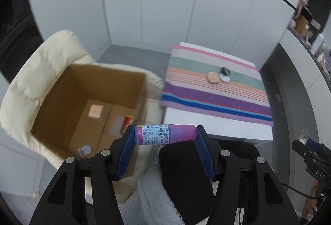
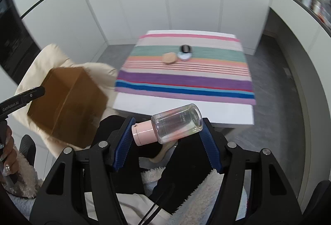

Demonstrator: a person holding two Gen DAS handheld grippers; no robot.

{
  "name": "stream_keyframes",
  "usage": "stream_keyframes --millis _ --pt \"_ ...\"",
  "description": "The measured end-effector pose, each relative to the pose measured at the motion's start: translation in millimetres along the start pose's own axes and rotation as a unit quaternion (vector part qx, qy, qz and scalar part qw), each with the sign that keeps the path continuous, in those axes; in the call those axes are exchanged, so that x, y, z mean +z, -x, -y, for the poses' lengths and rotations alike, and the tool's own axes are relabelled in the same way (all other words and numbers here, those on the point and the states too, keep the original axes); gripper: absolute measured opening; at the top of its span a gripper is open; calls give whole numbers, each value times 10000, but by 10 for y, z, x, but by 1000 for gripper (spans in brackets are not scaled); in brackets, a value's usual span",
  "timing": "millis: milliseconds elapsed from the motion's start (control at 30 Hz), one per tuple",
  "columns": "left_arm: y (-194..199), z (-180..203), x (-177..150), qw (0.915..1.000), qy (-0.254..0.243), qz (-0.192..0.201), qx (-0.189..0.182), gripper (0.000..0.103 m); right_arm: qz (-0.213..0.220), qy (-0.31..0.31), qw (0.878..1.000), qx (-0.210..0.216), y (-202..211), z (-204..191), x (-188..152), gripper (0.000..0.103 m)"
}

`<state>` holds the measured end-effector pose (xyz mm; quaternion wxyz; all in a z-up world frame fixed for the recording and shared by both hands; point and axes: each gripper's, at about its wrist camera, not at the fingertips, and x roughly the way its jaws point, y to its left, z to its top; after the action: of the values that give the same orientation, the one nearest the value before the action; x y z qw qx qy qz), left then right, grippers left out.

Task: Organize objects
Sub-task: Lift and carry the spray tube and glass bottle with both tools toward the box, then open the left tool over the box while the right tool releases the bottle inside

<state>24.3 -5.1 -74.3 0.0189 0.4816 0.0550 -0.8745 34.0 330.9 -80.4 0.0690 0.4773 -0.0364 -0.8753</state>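
My left gripper is shut on a small purple-capped dropper bottle, held sideways just right of an open cardboard box. The box holds a few small items, among them a red-capped one and a grey one. My right gripper is shut on a clear bottle with a pink cap, held sideways in front of the white table. An open compact and a beige puff lie on the striped cloth.
The box sits on a cream cushioned chair. White cabinet walls stand behind the table. Shelves with bottles are at the far right. The person's black-clad legs and a fleecy blanket lie below the grippers.
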Motion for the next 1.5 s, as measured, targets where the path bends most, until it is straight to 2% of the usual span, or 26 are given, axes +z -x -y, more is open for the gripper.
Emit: stream_keyframes --millis 300,567,967,1167,1500 --pt "138 -640 -229 9972 611 58 435 59 -197 966 9928 687 -263 -892 103 66" --pt "129 -924 -321 9937 910 32 656 59 -334 1636 9792 1152 -387 -1539 102 66" --pt "-81 -1055 -159 9908 918 203 974 59 -148 2059 9691 1350 -488 -1935 372 66" --pt "-213 -1347 -5 9846 1125 320 1299 59 -77 2463 9576 1493 -575 -2309 471 66" --pt "-415 -1810 122 9772 1501 324 1465 59 -114 2948 9416 1622 -981 -2998 666 66"
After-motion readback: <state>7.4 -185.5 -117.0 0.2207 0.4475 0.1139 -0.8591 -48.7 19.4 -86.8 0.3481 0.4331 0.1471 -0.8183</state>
